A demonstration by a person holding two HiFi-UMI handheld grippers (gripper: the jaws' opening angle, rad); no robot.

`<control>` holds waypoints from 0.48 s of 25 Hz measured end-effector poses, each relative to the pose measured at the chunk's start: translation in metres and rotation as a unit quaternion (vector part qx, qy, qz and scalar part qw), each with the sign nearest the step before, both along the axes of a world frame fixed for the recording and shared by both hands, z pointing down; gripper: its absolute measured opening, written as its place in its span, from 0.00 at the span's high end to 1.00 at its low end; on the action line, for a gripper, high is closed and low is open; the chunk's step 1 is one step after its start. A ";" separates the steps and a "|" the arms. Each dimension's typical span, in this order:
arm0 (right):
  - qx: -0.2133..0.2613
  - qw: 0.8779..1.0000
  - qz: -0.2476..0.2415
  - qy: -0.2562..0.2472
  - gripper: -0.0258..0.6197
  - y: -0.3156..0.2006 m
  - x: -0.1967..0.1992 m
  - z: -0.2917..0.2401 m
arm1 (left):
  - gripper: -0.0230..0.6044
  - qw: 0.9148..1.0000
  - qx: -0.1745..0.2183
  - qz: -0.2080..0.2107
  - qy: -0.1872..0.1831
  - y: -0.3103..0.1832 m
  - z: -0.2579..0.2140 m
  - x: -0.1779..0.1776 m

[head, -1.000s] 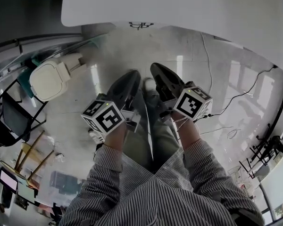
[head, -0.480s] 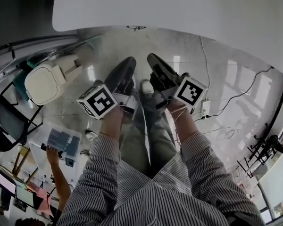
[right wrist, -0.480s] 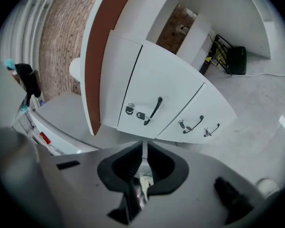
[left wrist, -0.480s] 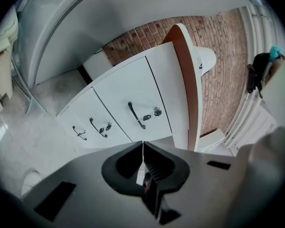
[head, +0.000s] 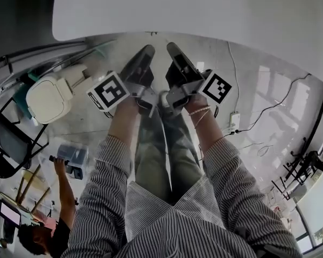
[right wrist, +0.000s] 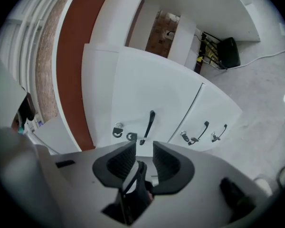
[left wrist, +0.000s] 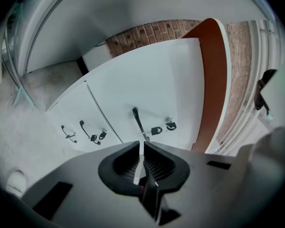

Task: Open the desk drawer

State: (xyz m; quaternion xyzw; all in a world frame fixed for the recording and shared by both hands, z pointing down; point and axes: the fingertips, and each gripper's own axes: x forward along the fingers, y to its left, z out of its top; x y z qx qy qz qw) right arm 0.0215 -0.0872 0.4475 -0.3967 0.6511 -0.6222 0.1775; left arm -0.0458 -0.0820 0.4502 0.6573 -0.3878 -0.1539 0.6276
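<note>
Right tongs (right wrist: 144, 148) have just been opening, nothing between them — left tongs (left wrist: 142, 145) together, empty. Approach step, I judge — next, close the open pair round the black drawer handle (right wrist: 148, 126).

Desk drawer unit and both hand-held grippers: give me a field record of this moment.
drawer unit: white, beside a red-brown panel; fronts look shut
handle: black bar on the nearest front, ahead of both grippers, untouched
left hand-held gripper: jaws together, nothing between them
right hand-held gripper: jaws apart, have just been opening, nothing between them
contact: none; both stop short of the handle
task state: drawer not yet opened
</note>
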 end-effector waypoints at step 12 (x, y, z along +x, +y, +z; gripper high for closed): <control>0.006 0.997 0.069 -0.041 0.77 -0.039 0.011 0.007 | 0.82 0.999 0.026 -0.024 0.041 -0.042 -0.006 -0.005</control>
